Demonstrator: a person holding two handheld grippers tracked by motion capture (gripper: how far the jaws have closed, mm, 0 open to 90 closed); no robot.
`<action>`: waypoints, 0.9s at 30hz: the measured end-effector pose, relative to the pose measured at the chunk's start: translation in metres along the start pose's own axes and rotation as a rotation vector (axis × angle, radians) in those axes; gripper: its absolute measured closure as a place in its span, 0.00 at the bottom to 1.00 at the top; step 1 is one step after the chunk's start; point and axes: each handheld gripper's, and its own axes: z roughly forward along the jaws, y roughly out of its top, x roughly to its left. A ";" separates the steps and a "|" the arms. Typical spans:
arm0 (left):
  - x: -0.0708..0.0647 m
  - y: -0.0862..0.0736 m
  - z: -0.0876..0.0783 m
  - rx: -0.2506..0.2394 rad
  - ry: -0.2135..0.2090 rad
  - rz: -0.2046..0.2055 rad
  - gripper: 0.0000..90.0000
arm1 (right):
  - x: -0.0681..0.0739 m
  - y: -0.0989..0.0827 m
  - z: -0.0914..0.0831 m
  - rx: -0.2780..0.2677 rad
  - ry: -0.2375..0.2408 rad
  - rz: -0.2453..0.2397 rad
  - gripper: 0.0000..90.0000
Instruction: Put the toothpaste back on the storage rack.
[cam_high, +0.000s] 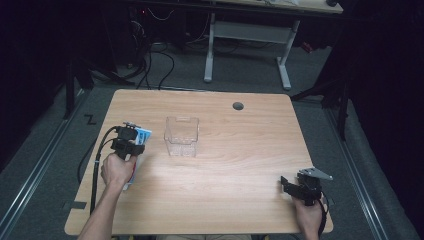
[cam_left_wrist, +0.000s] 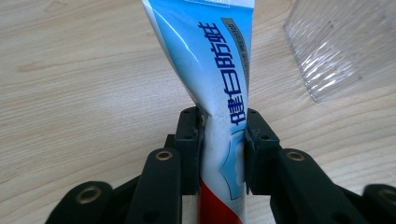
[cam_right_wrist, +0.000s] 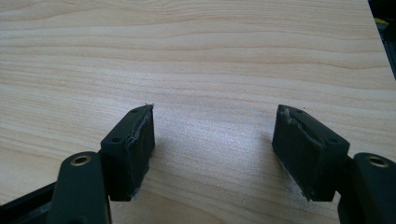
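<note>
**Carrying the tube to the clear bin**

Gripping the toothpaste tube (cam_left_wrist: 219, 93) mid-body, your left tool (cam_left_wrist: 223, 135) is clamped tight at the desk's (cam_high: 240, 150) left side. Lift straight, clear the bin's (cam_high: 181, 136) near wall. Right tool (cam_right_wrist: 212, 144) rests wide, empty.

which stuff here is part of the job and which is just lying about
In play:
- toothpaste tube, clamped in the left claw
- clear plastic box beside it, probably the target
- right claw, open, idle

Lying about:
- cables and desk frame behind the table
</note>
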 end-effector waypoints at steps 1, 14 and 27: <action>0.001 -0.001 -0.003 -0.006 -0.005 0.000 0.79 | 0.000 0.000 0.000 0.000 0.000 0.000 0.33; 0.003 -0.005 -0.038 -0.106 -0.044 0.005 0.80 | 0.000 0.000 0.000 0.000 -0.001 -0.010 0.33; -0.011 0.005 -0.070 -0.222 -0.108 0.044 0.80 | 0.000 0.000 0.000 0.000 0.004 -0.001 0.33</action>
